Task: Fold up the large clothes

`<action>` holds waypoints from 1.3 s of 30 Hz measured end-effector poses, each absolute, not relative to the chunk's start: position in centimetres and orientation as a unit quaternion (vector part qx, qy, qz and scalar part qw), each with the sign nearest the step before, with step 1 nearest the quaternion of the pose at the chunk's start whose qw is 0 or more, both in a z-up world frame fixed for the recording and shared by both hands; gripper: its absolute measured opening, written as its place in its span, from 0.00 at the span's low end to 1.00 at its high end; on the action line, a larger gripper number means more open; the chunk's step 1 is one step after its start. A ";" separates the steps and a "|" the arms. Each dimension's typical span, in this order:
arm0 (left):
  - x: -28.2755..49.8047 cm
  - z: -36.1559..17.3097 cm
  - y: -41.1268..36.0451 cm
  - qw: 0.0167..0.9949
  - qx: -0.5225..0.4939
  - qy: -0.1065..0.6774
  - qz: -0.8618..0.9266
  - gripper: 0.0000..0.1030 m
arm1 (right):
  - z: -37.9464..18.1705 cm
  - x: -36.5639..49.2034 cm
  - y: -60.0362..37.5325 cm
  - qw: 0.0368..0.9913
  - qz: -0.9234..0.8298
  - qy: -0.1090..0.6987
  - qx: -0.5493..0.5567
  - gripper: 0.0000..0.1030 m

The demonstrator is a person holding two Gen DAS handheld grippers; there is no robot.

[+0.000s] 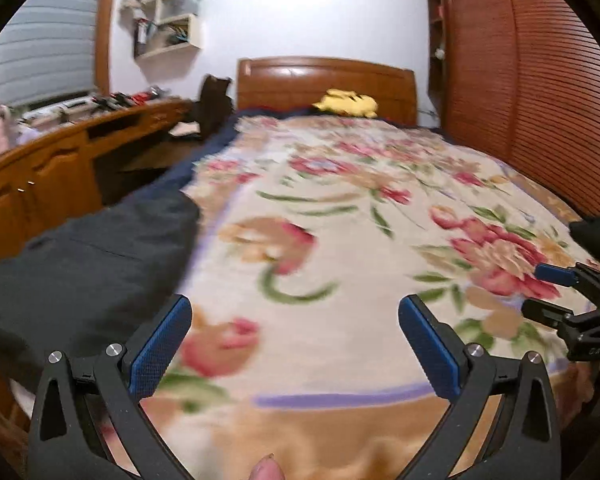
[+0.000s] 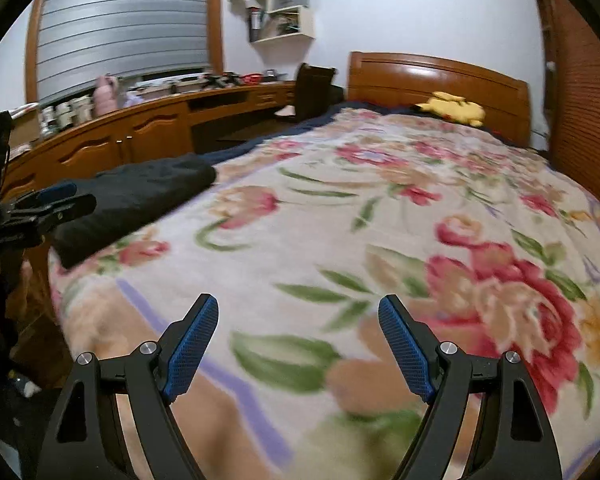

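Your garment (image 2: 140, 192) is the dark, bulky piece lying in a thick slab at the left edge of the bed (image 2: 380, 240), on the floral blanket (image 1: 340, 240) and near the foot end. It looks soft and limp, probably fairly heavy for cloth, so expect it to sag and drag on the fuzzy blanket rather than slide. Take it by an outer edge or corner where the layers are thin enough to fit between the fingers; the rounded fold facing the middle of the bed looks too thick for a sure pinch. Your left hand-held gripper (image 1: 294, 312) is spread wide and holds nothing, hovering over the blanket just right of the garment. Your right hand-held gripper (image 2: 298, 312) is spread as well, empty, above the blanket and well apart from the garment.
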State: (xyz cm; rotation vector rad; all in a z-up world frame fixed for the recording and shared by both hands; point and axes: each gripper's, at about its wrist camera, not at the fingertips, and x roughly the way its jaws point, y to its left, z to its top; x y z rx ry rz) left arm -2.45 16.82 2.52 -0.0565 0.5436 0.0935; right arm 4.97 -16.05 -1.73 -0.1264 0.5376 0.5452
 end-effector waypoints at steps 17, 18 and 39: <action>0.8 2.5 4.5 0.964 -0.025 0.266 -0.018 1.00 | 0.2 0.8 -25.2 0.964 0.153 0.215 -0.007 0.81; 0.8 2.7 4.0 0.965 -0.021 0.262 -0.019 1.00 | 0.6 0.4 -25.8 0.967 0.145 0.209 -0.003 0.81; 0.0 2.1 1.8 0.974 -0.001 0.225 -0.017 1.00 | 0.7 -1.5 -26.3 0.981 0.100 0.168 0.003 0.81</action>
